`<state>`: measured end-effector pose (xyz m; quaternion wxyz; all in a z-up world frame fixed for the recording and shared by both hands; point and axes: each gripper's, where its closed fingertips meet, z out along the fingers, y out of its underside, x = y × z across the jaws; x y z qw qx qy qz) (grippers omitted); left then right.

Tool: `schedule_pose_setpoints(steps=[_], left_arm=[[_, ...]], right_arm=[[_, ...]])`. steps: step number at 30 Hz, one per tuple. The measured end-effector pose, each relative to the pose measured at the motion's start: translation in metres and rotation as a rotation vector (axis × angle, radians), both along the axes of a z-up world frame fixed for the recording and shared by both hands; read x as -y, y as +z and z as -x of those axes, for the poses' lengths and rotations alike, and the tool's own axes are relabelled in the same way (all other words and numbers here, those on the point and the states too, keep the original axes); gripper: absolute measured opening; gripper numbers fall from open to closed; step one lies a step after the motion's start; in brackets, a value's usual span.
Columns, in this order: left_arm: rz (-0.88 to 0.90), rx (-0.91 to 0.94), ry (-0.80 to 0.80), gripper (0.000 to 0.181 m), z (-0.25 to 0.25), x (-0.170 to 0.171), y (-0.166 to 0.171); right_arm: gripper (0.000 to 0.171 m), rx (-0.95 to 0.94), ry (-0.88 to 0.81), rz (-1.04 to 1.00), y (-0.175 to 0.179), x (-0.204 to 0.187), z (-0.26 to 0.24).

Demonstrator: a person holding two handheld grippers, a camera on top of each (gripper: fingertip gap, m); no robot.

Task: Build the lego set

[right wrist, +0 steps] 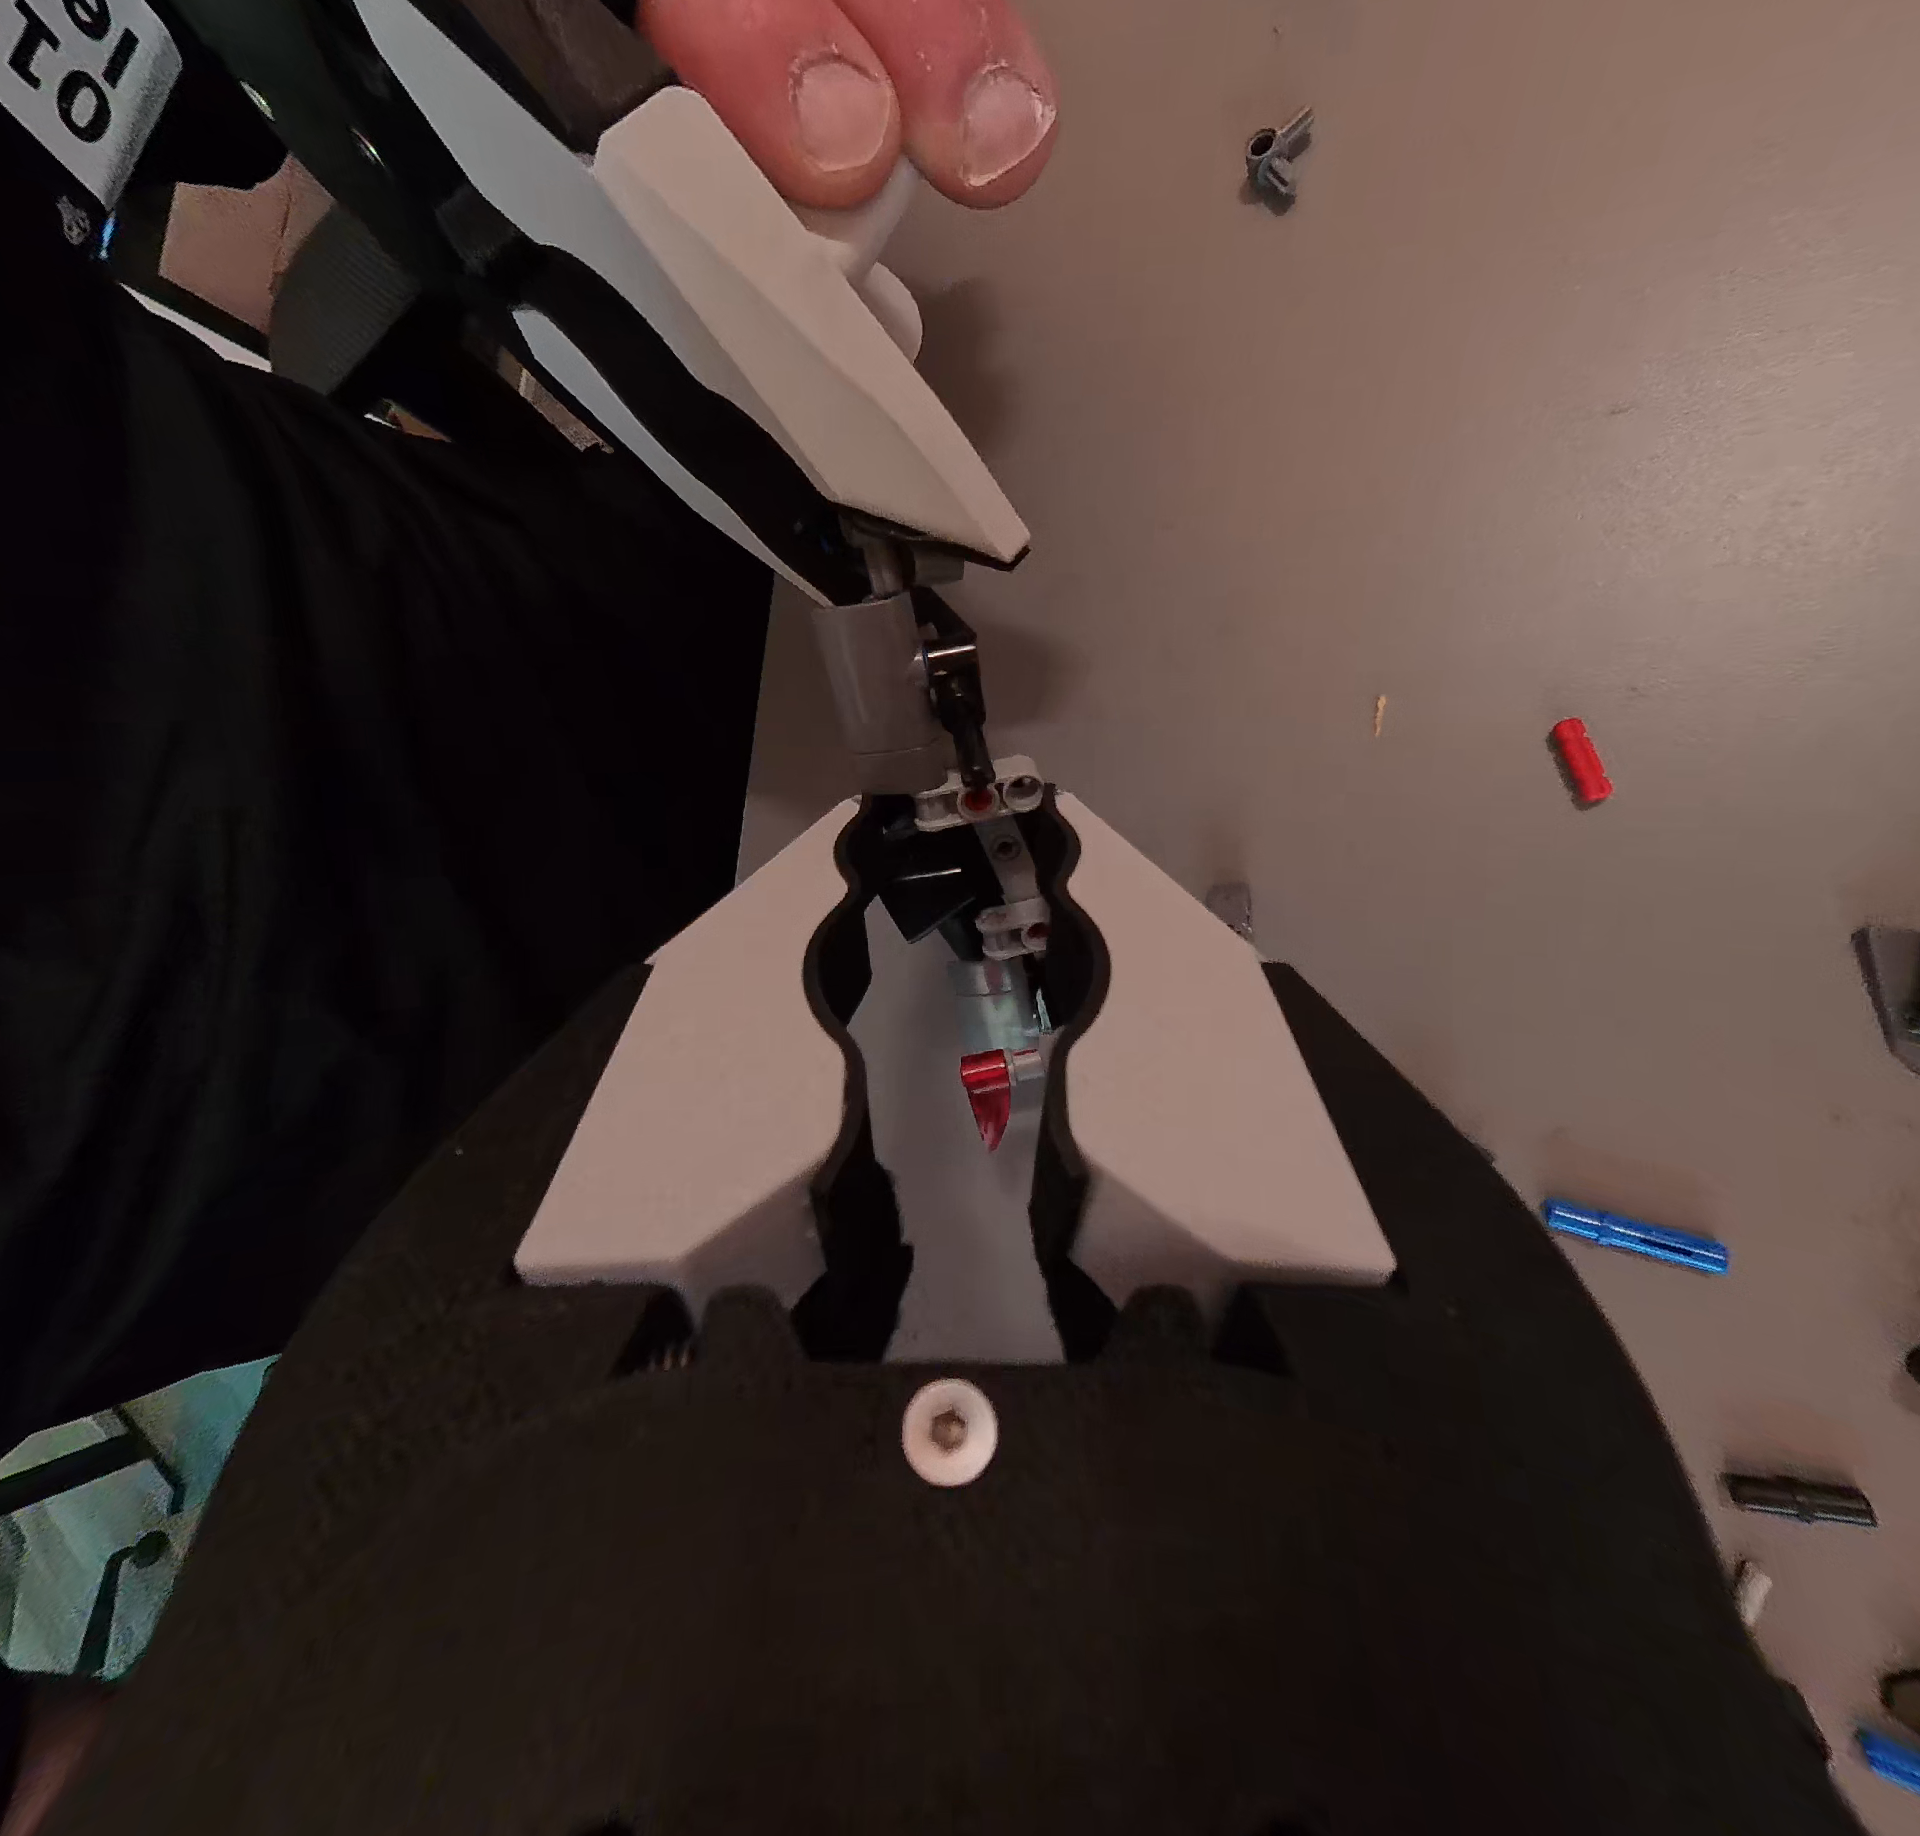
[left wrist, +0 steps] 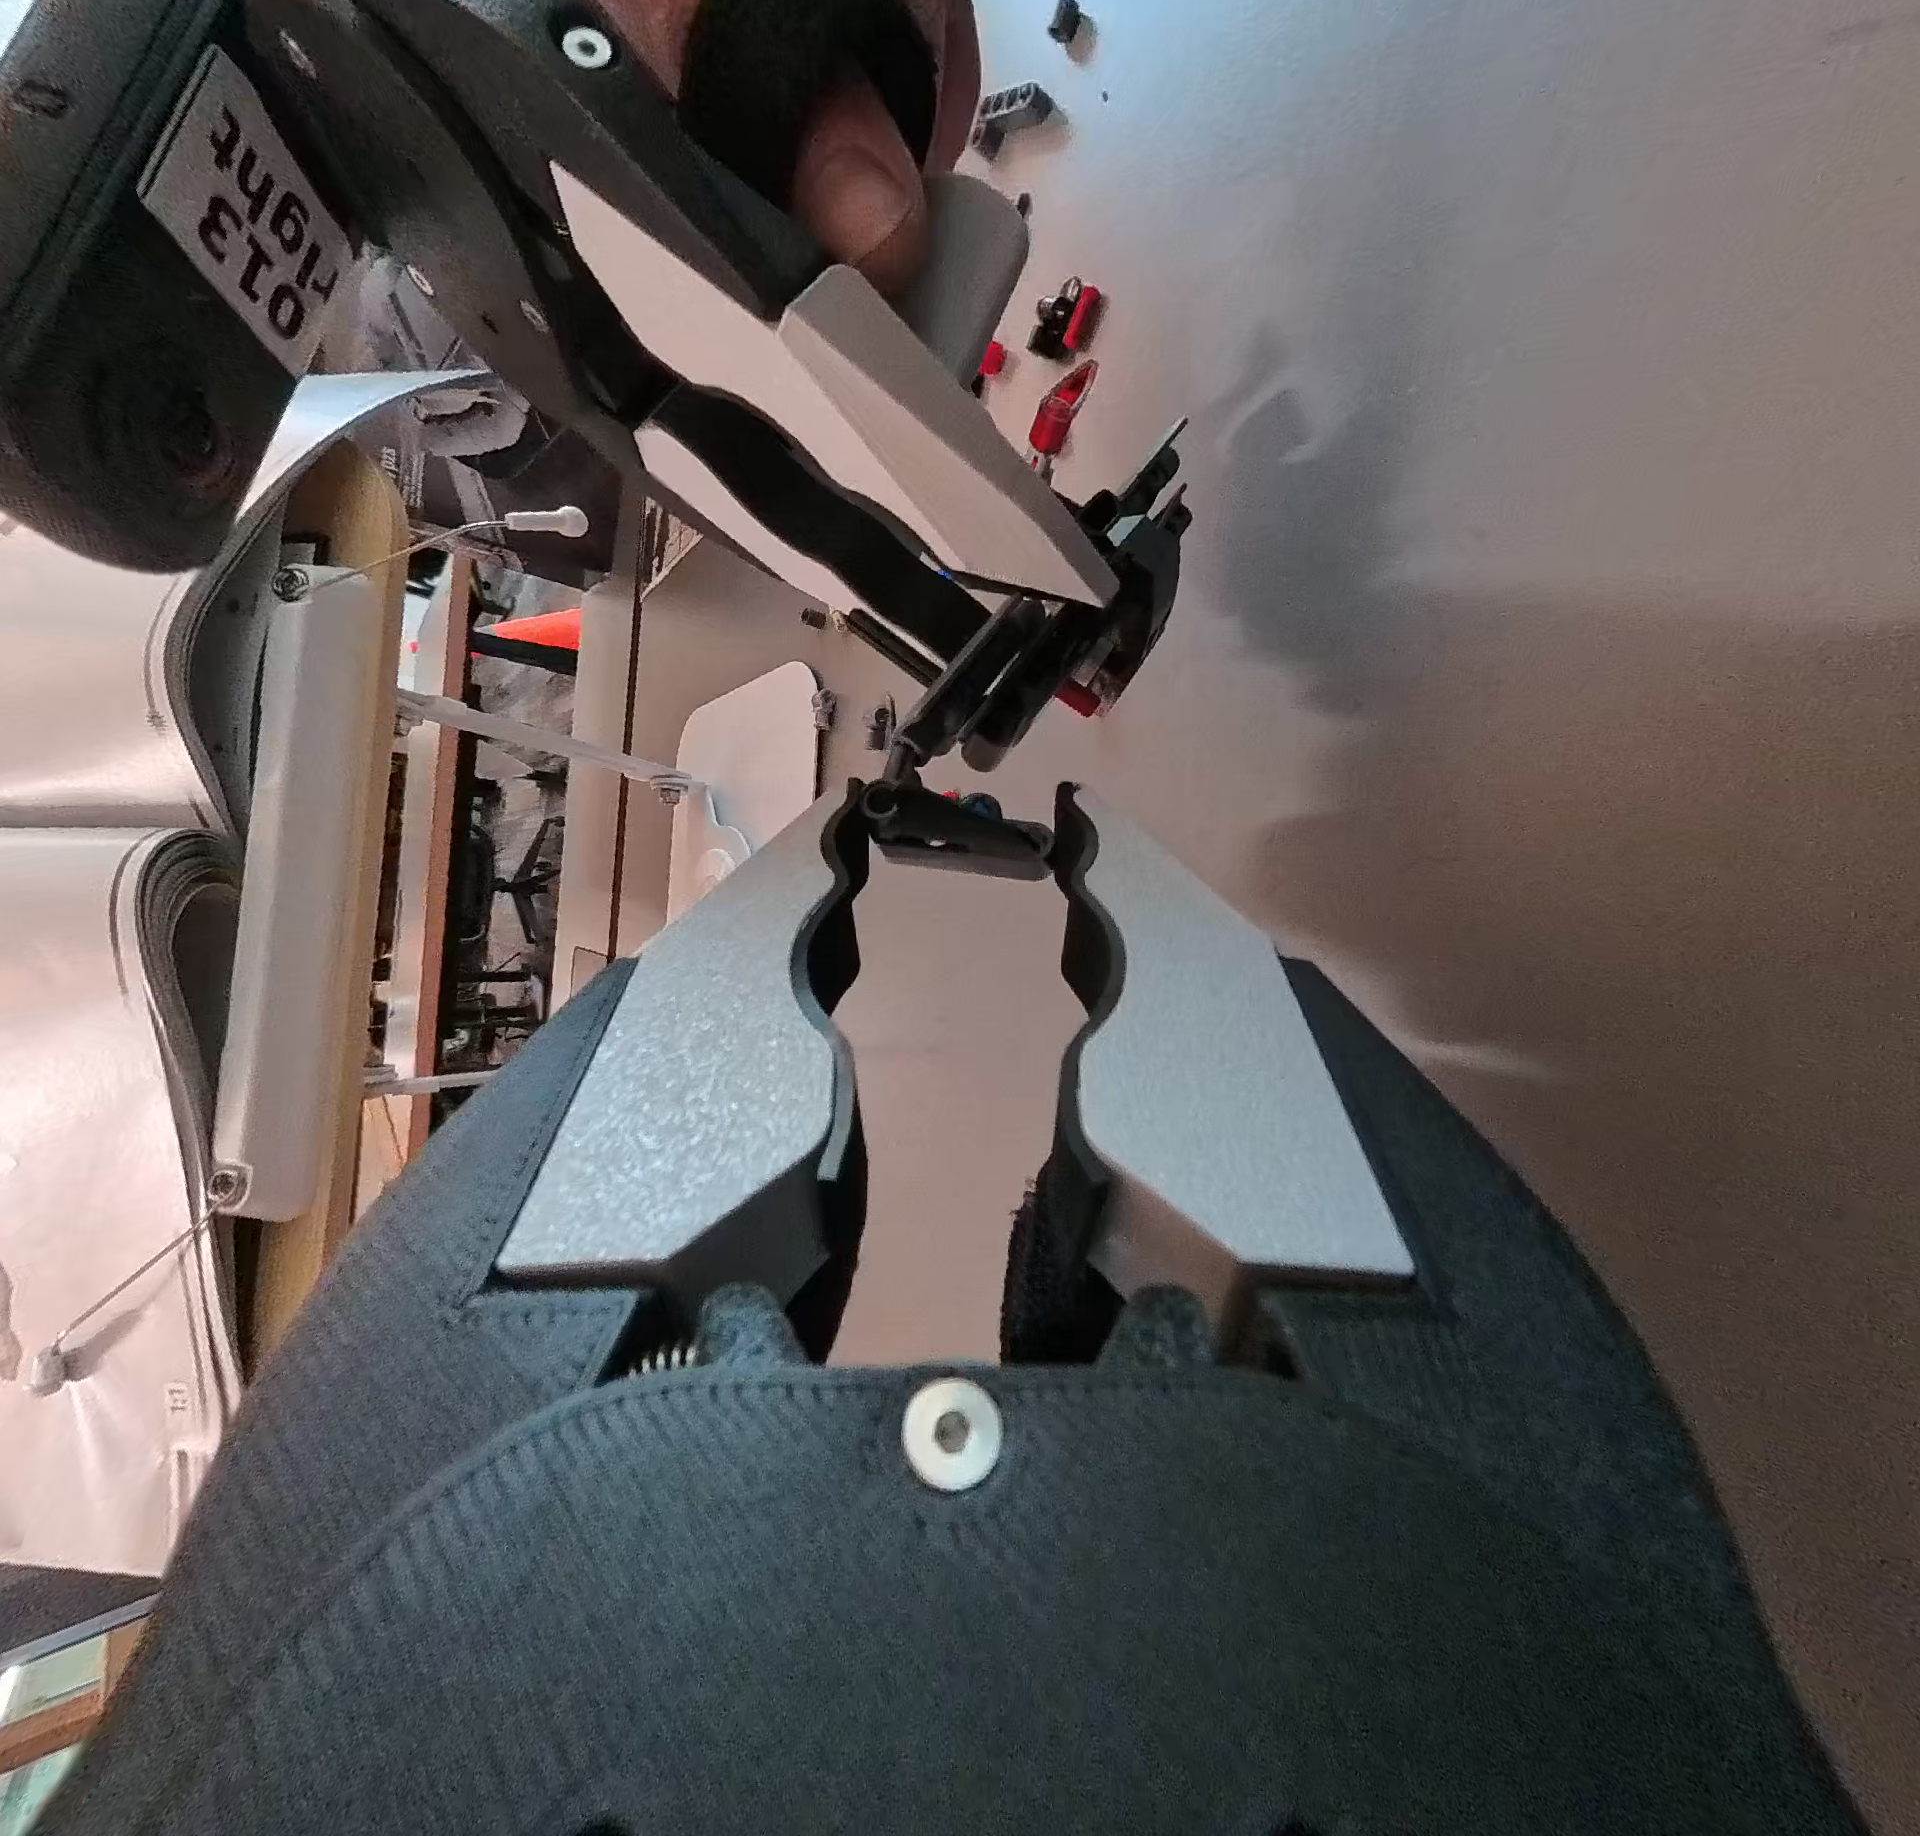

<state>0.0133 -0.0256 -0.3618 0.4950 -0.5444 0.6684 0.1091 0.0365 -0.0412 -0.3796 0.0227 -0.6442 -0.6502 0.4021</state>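
Left gripper (left wrist: 961, 820) pinches a small black lego piece (left wrist: 961, 844) at its fingertips in the left wrist view, meeting the dark lego assembly (left wrist: 1101, 633) clamped by the right gripper above a grey table (left wrist: 1558, 436). Right gripper (right wrist: 961, 810), in its own view, grips that assembly (right wrist: 987, 882), loose red (right wrist: 1581, 760) and blue pins (right wrist: 1636, 1249) lying well apart.

Grey-fingered black tool (right wrist: 961, 799), red cylinder piece (right wrist: 1581, 760), blue axle (right wrist: 1635, 1238), beige table (right wrist: 1455, 436)

You have two printed signs. A white label (left wrist: 244, 217) with black characters sits on the right gripper (left wrist: 1049, 607)'s black body. A second label (right wrist: 73, 72), cut by the frame edge, sits on the left gripper (right wrist: 914, 571).
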Motion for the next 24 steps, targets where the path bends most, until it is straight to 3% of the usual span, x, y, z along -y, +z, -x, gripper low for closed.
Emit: schedule_pose_setpoints(steps=[24], left_arm=[[0.068, -0.122, -0.070, 0.033, 0.001, 0.005, -0.019]], right_arm=[[0.027, 0.127, 0.122, -0.099, -0.018, -0.003, -0.004]])
